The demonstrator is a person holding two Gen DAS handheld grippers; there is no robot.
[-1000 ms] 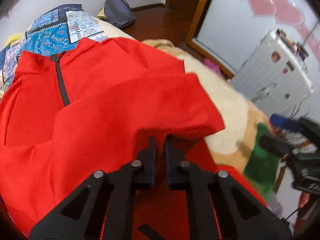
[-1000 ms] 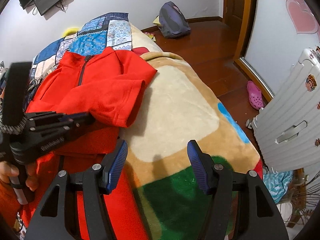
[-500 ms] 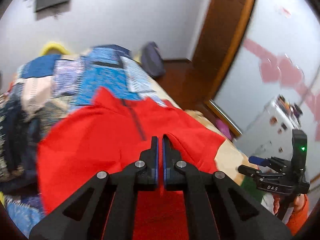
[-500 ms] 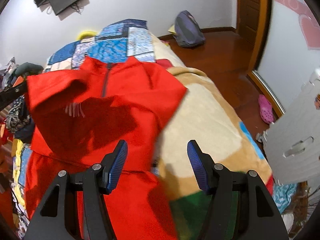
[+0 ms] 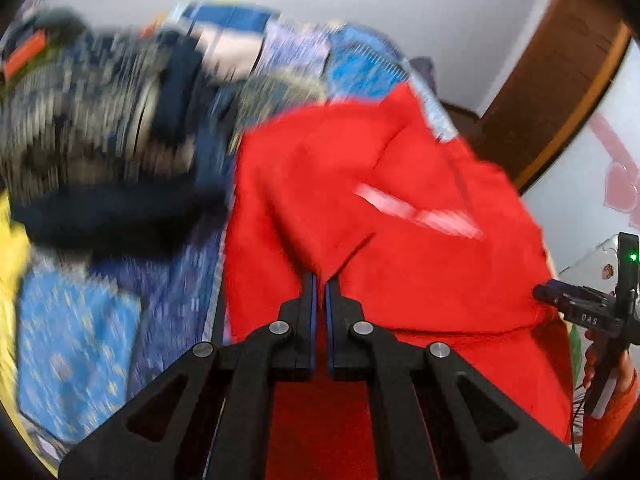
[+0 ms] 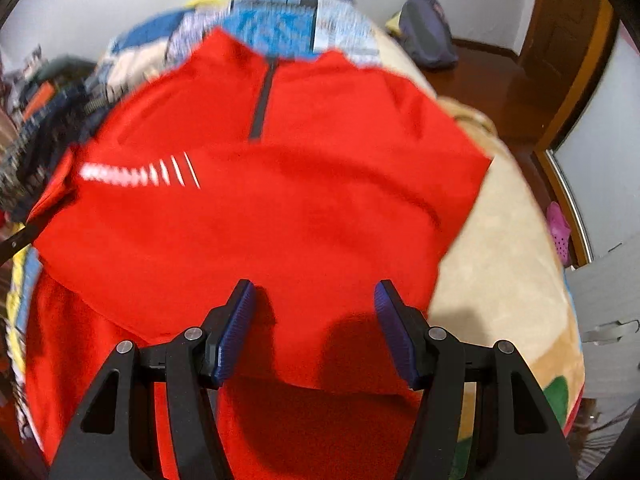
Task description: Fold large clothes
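Observation:
A large red zip-neck top (image 6: 280, 208) lies spread on the bed, collar at the far end, a white stripe print on its left chest. My left gripper (image 5: 319, 284) is shut on a fold of the red top (image 5: 400, 248) and holds it over to the garment's left side. My right gripper (image 6: 314, 312) is open and empty, hovering just above the lower middle of the top. The right gripper also shows at the right edge of the left wrist view (image 5: 580, 308).
A beige, green and blue blanket (image 6: 500, 280) covers the bed's right side. A blue patchwork quilt (image 5: 80, 320) and a pile of dark clothes (image 5: 100, 128) lie to the left. A backpack (image 6: 428, 36) sits on the wooden floor, with a white suitcase (image 6: 608, 312) at the right.
My left gripper has carried the held red fabric leftward across the top, unfolding it flat. My right gripper has moved from over the blanket to over the red top, still open.

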